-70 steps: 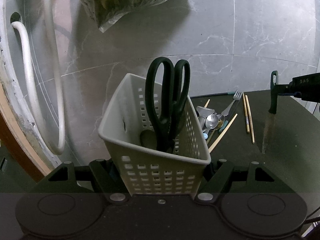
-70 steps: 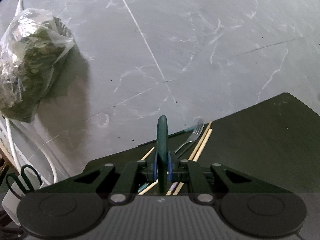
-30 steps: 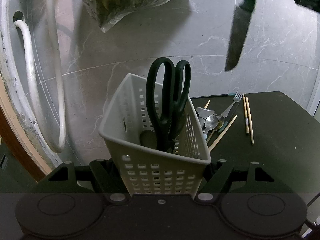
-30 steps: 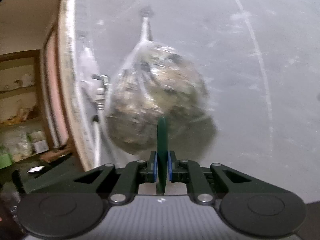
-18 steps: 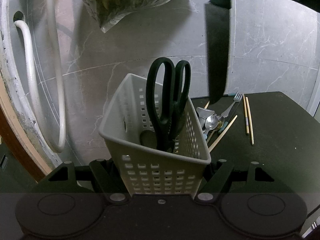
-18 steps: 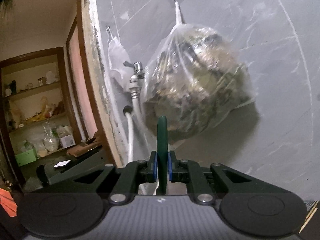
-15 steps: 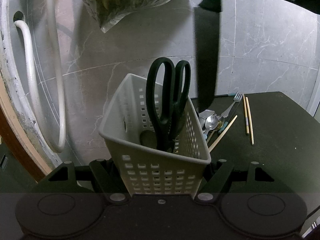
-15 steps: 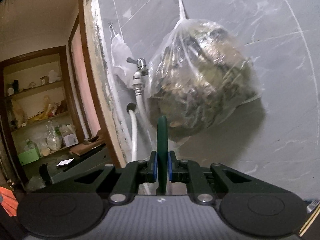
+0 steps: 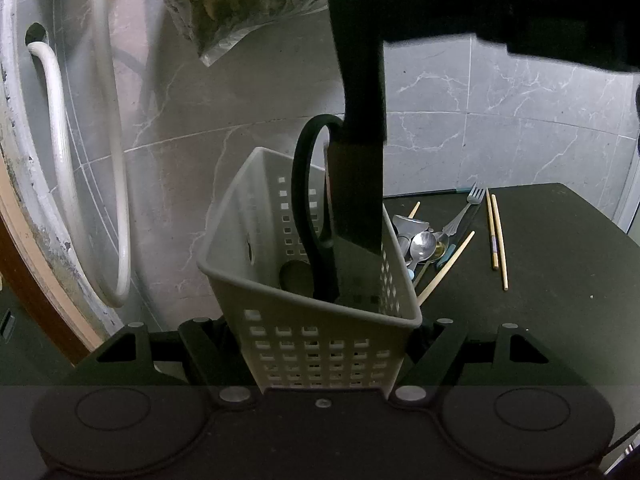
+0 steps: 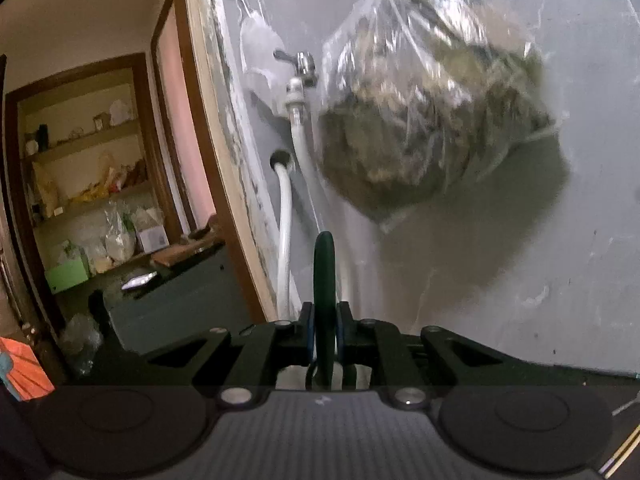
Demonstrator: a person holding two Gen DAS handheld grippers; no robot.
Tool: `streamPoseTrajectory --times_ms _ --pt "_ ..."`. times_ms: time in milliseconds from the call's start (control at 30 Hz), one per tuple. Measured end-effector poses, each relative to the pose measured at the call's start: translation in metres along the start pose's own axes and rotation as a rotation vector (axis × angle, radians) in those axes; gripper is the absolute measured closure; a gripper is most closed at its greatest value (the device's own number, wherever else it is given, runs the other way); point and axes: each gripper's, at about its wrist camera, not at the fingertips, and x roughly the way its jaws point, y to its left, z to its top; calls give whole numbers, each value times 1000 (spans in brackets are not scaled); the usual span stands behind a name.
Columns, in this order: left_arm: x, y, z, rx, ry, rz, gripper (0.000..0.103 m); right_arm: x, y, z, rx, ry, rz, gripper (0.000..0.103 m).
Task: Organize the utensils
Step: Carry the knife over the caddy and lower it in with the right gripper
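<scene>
My left gripper (image 9: 320, 340) is shut on a white perforated basket (image 9: 304, 344), held at both sides. Black scissors (image 9: 308, 200) stand in it, handles up. A knife (image 9: 358, 184) with a dark handle hangs point down, its tip inside the basket's mouth just right of the scissors. My right gripper (image 9: 500, 4) reaches in from the top right. In the right wrist view the right gripper (image 10: 324, 334) is shut on the knife's dark green handle (image 10: 324, 280); the blade is hidden there. Spoons (image 9: 424, 246), a fork (image 9: 464, 212) and chopsticks (image 9: 496, 236) lie on the dark table (image 9: 560, 280).
A clear plastic bag (image 10: 432, 92) of dried stuff hangs on the grey tiled wall above the basket. A tap (image 10: 300, 64) and white hoses (image 9: 60, 120) are at the left, beside a wooden door frame (image 10: 208, 160). Shelves with clutter show through the doorway.
The knife came from the upper right, moved left and sank until its tip entered the basket. The right wrist view swung left and down along the wall. Basket and left gripper stayed still.
</scene>
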Motion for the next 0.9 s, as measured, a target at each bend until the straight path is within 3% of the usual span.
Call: streamPoseTrajectory --times_ms 467,900 --pt "0 0 0 1 -1 0 26 13 -5 -30 11 133 8 91" --pt "-1 0 0 1 -1 -1 26 18 -8 -36 30 182 5 90"
